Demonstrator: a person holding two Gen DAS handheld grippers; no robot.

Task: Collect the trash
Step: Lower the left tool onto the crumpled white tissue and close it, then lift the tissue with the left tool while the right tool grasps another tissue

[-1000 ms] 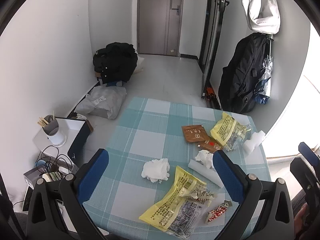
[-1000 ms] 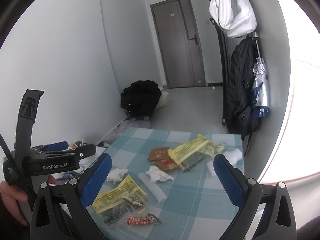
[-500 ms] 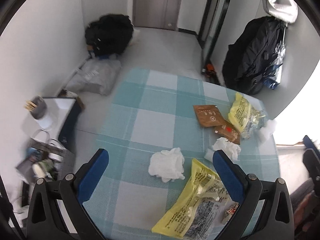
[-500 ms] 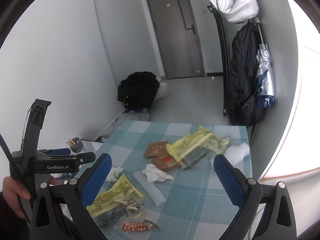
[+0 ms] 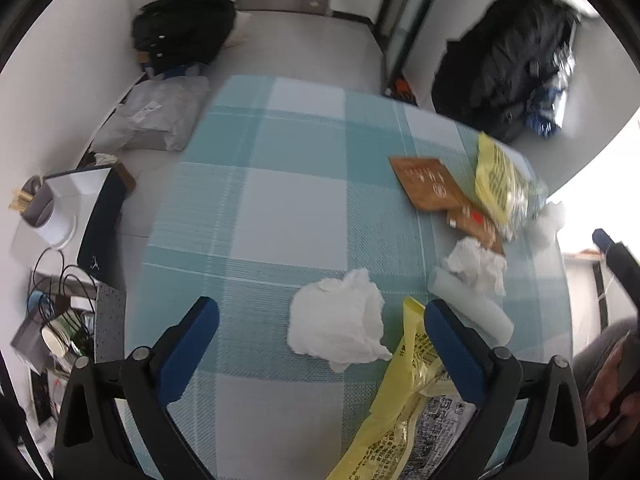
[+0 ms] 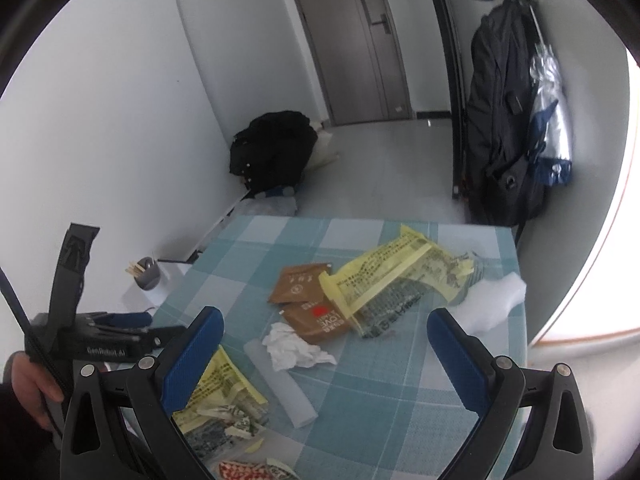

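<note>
While nothing has yet been picked up, I take this to be the approach to the first piece of trash: my left tool (image 5: 320, 344) hangs spread wide and empty above the near part of the checked surface (image 5: 288, 216), and the crumpled white tissue (image 5: 338, 324) lies on the cloth between its blue fingers (image 5: 188, 348), closer to the right-hand one. A yellow wrapper (image 5: 404, 408) lies at the near edge, touching the tissue's right side and passing under that finger. My right tool (image 6: 324, 356) is likewise released and holds nothing, looking over the right half of the surface. Below it lie a second, smaller tissue (image 6: 294, 346) resting on one end of a clear plastic tube (image 6: 280, 380), two brown sachets (image 6: 308, 296) partly under a second yellow wrapper (image 6: 396, 276), and a white foam scrap (image 6: 494, 300) by the right edge. A small red-and-white candy wrapper (image 6: 248, 470) sits at the very near edge. I see no bin or bag on the surface, so I cannot tell where the trash is to go. The next move, as I judge it, is to lower the left tool straight onto the big tissue, centre it between the fingers and close gently; it is soft and will crush, so the care lies in not snagging the yellow wrapper beside it or pinching the cloth.
</note>
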